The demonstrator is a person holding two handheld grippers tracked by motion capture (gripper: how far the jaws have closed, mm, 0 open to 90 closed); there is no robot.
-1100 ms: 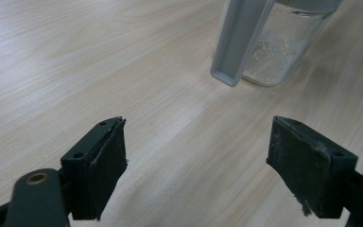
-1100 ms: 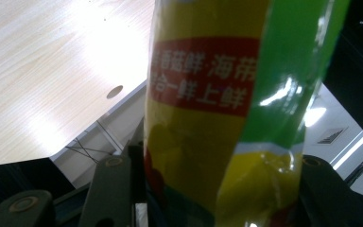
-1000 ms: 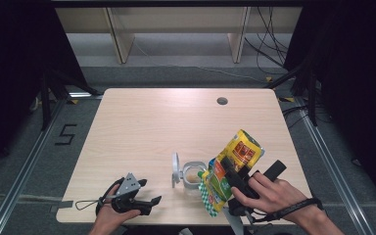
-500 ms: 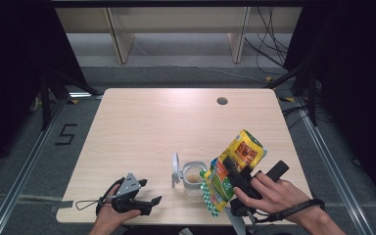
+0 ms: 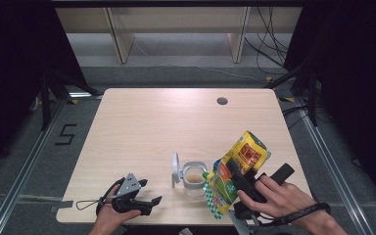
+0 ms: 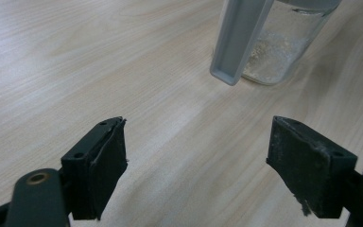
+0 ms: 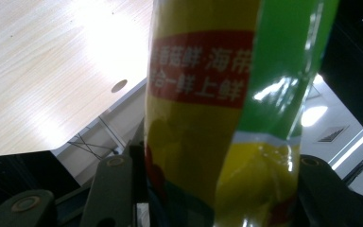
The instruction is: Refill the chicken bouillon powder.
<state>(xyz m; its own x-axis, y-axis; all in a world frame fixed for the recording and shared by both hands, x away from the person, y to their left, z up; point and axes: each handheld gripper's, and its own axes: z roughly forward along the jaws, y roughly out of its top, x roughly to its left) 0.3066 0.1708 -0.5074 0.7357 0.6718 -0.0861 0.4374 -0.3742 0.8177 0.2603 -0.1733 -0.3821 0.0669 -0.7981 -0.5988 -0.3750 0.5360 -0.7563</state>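
Right tool (image 5: 235, 178) clamps the tilted snack bag (image 5: 237, 169) beside the jar (image 5: 194, 177); left tool (image 5: 147, 201) rests spread apart.

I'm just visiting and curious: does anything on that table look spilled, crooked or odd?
Nothing spilled. The snack bag, clamped in the right gripper, is tilted towards the open glass jar, whose lid stands on edge beside it.

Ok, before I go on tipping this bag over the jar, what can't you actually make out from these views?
- Bag's mouth: in the high view the snack bag hangs low end over the jar; too small to tell whether it is open.
- Right gripper pads: in the right gripper view the bag covers them.
- Jar's rim: cut off by the top edge in the left gripper view; its lid stands in front.
- Jar's contents: pale grains, too blurred to name.
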